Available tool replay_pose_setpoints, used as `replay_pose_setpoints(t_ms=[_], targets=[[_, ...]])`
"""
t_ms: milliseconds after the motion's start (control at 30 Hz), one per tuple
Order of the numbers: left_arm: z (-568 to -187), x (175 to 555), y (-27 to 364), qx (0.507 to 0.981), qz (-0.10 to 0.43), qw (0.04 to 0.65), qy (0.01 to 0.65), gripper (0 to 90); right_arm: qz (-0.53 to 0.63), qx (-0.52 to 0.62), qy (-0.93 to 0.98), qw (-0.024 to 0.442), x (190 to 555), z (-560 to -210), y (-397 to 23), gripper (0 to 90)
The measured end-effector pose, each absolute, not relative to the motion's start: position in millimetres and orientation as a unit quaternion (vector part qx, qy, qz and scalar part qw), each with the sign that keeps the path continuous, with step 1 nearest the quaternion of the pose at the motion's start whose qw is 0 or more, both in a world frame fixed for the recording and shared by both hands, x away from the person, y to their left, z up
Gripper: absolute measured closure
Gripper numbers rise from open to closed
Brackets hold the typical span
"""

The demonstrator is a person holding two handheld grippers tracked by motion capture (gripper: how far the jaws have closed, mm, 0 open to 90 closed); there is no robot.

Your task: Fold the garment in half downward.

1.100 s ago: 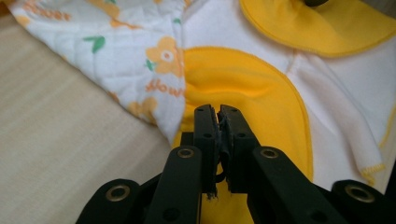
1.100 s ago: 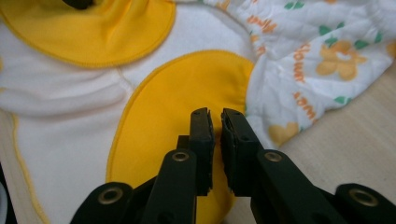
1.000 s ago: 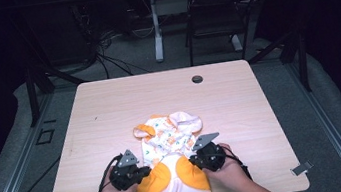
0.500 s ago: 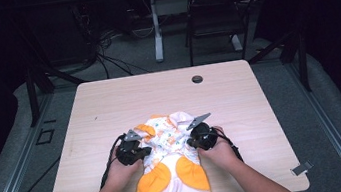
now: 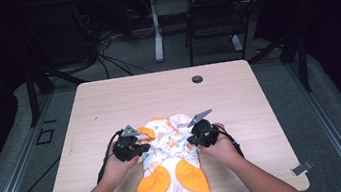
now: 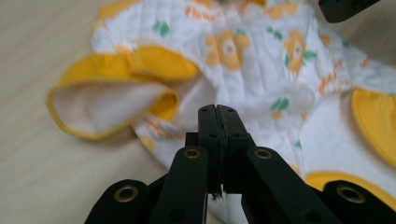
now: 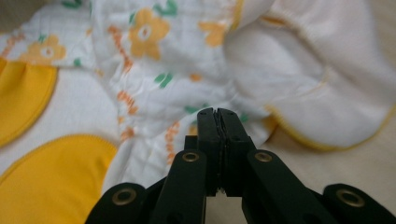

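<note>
- A small white quilted cotton garment (image 5: 172,169) with orange flower print and yellow trim is seen lying on the near half of the pale wooden table (image 5: 109,104), its long axis running from the person's edge away toward the far side.
- The yellow-patched end is placed nearest the table's front edge; the bunched, printed part lies farther off, between the two tools.
- The left gripper (image 5: 133,149) is held at the garment's left margin, and the right gripper (image 5: 199,136) at its right margin, both at about mid-length of the cloth.
- In the left gripper view, the black jaws are seen pressed together at the tips, with printed fabric (image 6: 261,70) directly behind and under them; cloth appears to be pinched at the edge, though the pinch itself is hidden by the jaws.
- In the right gripper view, the jaws are likewise closed tip to tip against the rumpled fabric (image 7: 154,70), a yellow-edged white flap (image 7: 327,93) lying just to one side.
- The garment lies inward from each tool, so that neither hand is nearer; the step in hand is judged to be a fold or lift of the middle section, made symmetrically across the long axis.
</note>
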State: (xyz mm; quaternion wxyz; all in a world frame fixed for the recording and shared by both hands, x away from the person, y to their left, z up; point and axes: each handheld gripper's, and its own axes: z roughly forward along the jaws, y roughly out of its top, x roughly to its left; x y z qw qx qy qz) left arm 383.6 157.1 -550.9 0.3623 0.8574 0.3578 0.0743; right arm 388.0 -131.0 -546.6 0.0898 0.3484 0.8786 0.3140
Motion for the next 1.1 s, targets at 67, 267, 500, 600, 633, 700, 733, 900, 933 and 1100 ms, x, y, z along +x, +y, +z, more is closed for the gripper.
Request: replay_pose_setpoints(t_ms=[67,267,500,600,633,700,733,900,933,1100], targets=[[-540.7,394.8,155.7,0.855,0.083,0.367,0.356,89.1,0.317,0.352,0.876,0.096,392.8,-543.1,-131.3,87.9],[-529.3,424.9,146.2,0.856,0.091,0.37,0.348,86.4,0.325,0.379,0.858,0.118,428.7,-533.3,-128.6,84.8],[-536.5,447.9,139.4,0.854,0.103,0.363,0.359,84.8,0.316,0.403,0.849,0.128,448.3,-536.3,-126.1,82.7],[-541.7,453.2,141.2,0.854,0.106,0.353,0.366,82.9,0.316,0.41,0.845,0.137,453.8,-538.1,-124.3,81.8],[-544.0,454.6,141.7,0.855,0.109,0.348,0.37,82.9,0.314,0.412,0.844,0.139,455.4,-538.5,-123.8,81.3],[-547.4,457.2,143.9,0.857,0.114,0.334,0.377,79.9,0.309,0.413,0.845,0.138,459.1,-539.9,-123.3,79.8],[-548.0,458.1,145.4,0.855,0.116,0.333,0.38,79.0,0.306,0.417,0.844,0.142,460.7,-541.3,-123.4,78.5],[-554.2,462.5,149.7,0.845,0.119,0.333,0.401,67.2,0.298,0.43,0.841,0.137,466.1,-550.6,-123.0,72.1],[-556.8,463.0,150.3,0.844,0.118,0.333,0.404,64.7,0.297,0.431,0.842,0.134,466.7,-551.2,-123.3,70.8],[-566.0,463.2,152.6,0.844,0.111,0.328,0.409,60.1,0.291,0.437,0.842,0.122,468.8,-556.7,-122.3,64.4]])
